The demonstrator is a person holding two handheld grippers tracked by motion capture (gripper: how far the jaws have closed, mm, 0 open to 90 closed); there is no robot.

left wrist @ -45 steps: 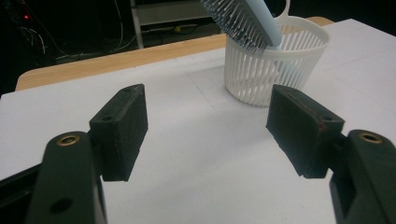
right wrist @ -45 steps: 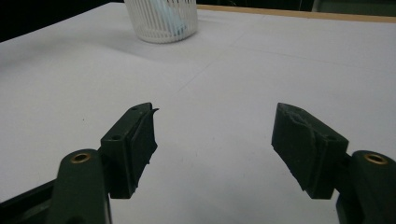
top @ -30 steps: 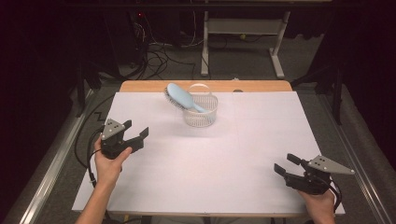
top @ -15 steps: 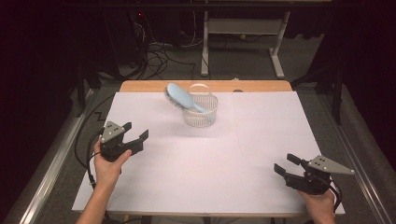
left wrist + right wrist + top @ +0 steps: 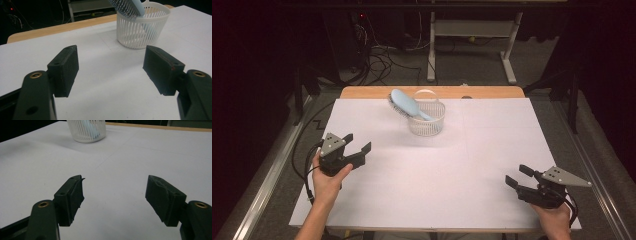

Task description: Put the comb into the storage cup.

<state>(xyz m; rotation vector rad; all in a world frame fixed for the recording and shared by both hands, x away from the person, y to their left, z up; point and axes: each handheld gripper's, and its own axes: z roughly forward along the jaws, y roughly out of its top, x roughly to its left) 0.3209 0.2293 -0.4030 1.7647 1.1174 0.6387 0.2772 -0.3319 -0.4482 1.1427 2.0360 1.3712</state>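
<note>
- A light-blue hairbrush (image 5: 408,104) is seen standing handle-down in a white slatted basket (image 5: 427,121) near the far edge of the table (image 5: 492,150); its bristled head leans out over the rim, so it is propped rather than lying flat.
- The left gripper (image 5: 355,150) is held near the left edge, jaws released and empty, aimed toward the basket.
- The right gripper (image 5: 516,177) is held by the near right corner, jaws spread with nothing between them, well apart from the basket.
- Both are judged parked clear of the work.
</note>
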